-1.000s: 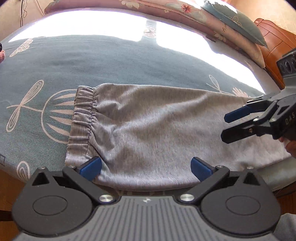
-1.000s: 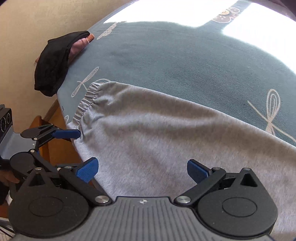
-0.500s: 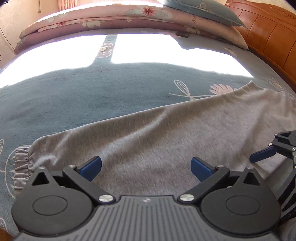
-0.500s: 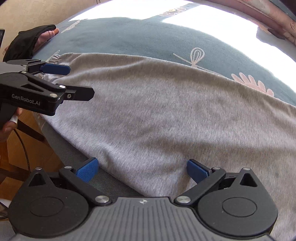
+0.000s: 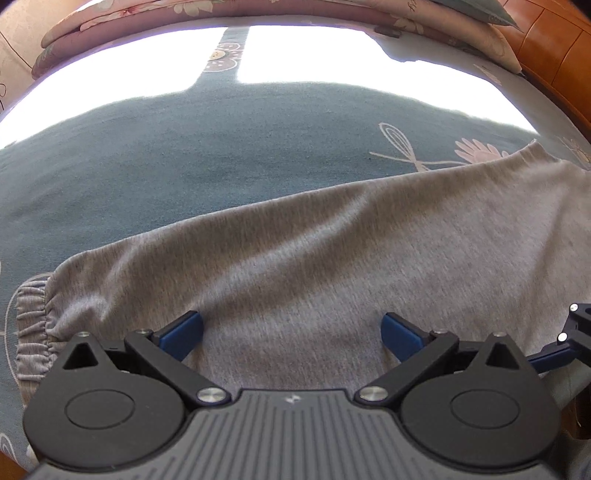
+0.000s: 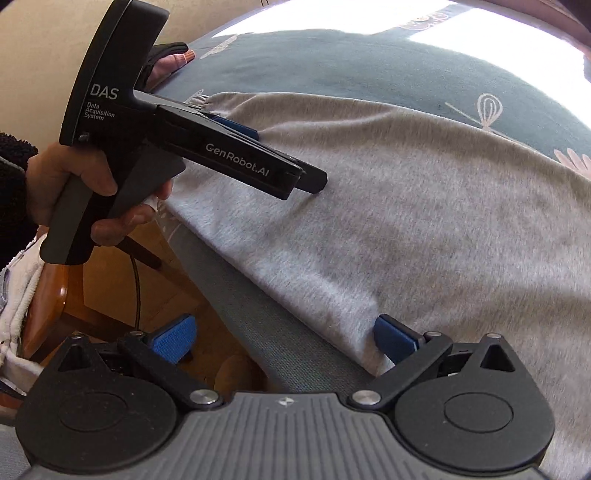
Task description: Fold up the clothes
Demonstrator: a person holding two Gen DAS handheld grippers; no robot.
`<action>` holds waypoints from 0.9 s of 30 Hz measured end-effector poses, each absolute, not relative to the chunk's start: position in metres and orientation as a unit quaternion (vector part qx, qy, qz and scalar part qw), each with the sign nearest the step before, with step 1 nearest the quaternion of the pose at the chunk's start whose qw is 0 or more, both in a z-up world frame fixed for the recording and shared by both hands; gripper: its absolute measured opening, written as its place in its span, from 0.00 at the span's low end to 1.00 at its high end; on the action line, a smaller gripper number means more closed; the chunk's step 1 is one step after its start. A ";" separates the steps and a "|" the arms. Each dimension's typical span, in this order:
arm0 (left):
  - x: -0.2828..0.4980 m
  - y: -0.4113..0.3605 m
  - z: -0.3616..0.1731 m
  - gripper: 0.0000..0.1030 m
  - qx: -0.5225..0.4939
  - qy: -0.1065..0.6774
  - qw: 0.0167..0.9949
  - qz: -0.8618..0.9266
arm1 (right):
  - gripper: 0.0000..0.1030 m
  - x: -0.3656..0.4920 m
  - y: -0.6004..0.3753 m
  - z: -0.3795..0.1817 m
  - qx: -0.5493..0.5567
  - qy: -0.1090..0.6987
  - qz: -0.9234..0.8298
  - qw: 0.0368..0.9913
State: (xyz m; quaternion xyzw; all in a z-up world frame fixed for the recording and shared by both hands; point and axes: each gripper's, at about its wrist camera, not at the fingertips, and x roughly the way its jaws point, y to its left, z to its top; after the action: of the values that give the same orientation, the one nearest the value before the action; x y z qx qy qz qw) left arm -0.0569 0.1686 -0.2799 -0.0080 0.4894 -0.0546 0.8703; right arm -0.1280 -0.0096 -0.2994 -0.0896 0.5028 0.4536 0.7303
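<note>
Grey sweatpants (image 5: 332, 266) lie flat across a blue-green patterned bed sheet (image 5: 221, 155), with the elastic waistband (image 5: 31, 317) at the far left. My left gripper (image 5: 291, 332) is open and low over the pants, both blue pads on or just above the cloth. Seen from the right wrist, the left gripper (image 6: 290, 158) reaches over the waistband end, held by a hand (image 6: 92, 192). My right gripper (image 6: 282, 338) is open at the near edge of the pants (image 6: 406, 221); its right pad touches the hem and its left pad hangs past the bed edge.
Folded floral quilts and pillows (image 5: 184, 22) line the far side of the bed, and a wooden headboard (image 5: 546, 40) stands at the right. A black and pink item (image 6: 166, 61) lies at the bed's corner. Beyond the bed edge (image 6: 258, 314) are wooden furniture (image 6: 51, 295) and a cable.
Both grippers have dropped closer to the pants. The right gripper slid to the near hem at the bed edge, and the left gripper now looms larger beside it. Both stay open.
</note>
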 end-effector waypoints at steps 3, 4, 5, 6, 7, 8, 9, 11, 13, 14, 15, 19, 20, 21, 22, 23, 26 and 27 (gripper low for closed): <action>-0.061 0.170 -0.270 0.99 -0.013 0.486 0.872 -0.061 | 1.00 -0.136 -0.001 -0.288 -0.091 0.482 0.499 0.715; -0.063 0.170 -0.267 0.99 -0.012 0.486 0.872 -0.063 | 1.00 -0.138 0.001 -0.286 -0.100 0.472 0.494 0.723; -0.065 0.170 -0.267 0.99 -0.010 0.488 0.870 -0.064 | 1.00 -0.138 0.005 -0.287 -0.108 0.470 0.485 0.729; -0.067 0.170 -0.268 0.99 -0.010 0.493 0.868 -0.062 | 1.00 -0.136 0.009 -0.291 -0.113 0.476 0.470 0.735; -0.067 0.171 -0.271 0.99 -0.013 0.503 0.862 -0.059 | 1.00 -0.133 0.013 -0.296 -0.114 0.487 0.457 0.736; -0.068 0.172 -0.275 0.99 -0.016 0.514 0.856 -0.054 | 1.00 -0.129 0.016 -0.303 -0.103 0.507 0.458 0.723; -0.068 0.171 -0.275 0.99 -0.016 0.517 0.854 -0.053 | 1.00 -0.128 0.018 -0.303 -0.100 0.506 0.464 0.720; -0.070 0.168 -0.270 0.99 -0.015 0.515 0.856 -0.052 | 1.00 -0.122 0.018 -0.294 -0.074 0.518 0.492 0.696; -0.067 0.160 -0.264 0.99 -0.002 0.511 0.858 -0.058 | 1.00 -0.116 0.000 -0.283 -0.045 0.507 0.476 0.717; -0.064 0.154 -0.261 0.99 0.009 0.511 0.857 -0.061 | 1.00 -0.112 -0.012 -0.279 -0.044 0.504 0.457 0.731; -0.060 0.147 -0.259 0.99 0.016 0.513 0.856 -0.065 | 1.00 -0.109 -0.026 -0.277 -0.045 0.502 0.436 0.746; -0.036 0.104 -0.255 0.99 0.028 0.508 0.855 -0.101 | 1.00 -0.088 -0.102 -0.273 -0.073 0.497 0.317 0.804; -0.029 0.091 -0.255 0.99 0.030 0.505 0.855 -0.114 | 1.00 -0.080 -0.124 -0.270 -0.077 0.492 0.291 0.817; -0.023 0.076 -0.255 0.99 0.033 0.500 0.855 -0.130 | 1.00 -0.073 -0.142 -0.268 -0.079 0.486 0.269 0.828; -0.018 0.059 -0.255 0.99 0.037 0.495 0.856 -0.146 | 1.00 -0.063 -0.165 -0.267 -0.076 0.478 0.244 0.840; -0.012 0.041 -0.256 0.99 0.042 0.488 0.856 -0.164 | 1.00 -0.052 -0.187 -0.266 -0.072 0.471 0.221 0.851; 0.003 -0.008 -0.260 0.99 0.045 0.473 0.855 -0.206 | 1.00 -0.016 -0.241 -0.259 -0.050 0.447 0.178 0.875; 0.007 -0.023 -0.261 0.99 0.046 0.468 0.856 -0.216 | 1.00 -0.002 -0.256 -0.258 -0.039 0.439 0.174 0.880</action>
State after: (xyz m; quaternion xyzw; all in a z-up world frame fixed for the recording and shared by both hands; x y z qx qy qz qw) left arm 0.0071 -0.0232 -0.2611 0.0461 0.4677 -0.2160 0.8558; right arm -0.0020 -0.2556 -0.2582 -0.0390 0.4393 0.1739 0.8805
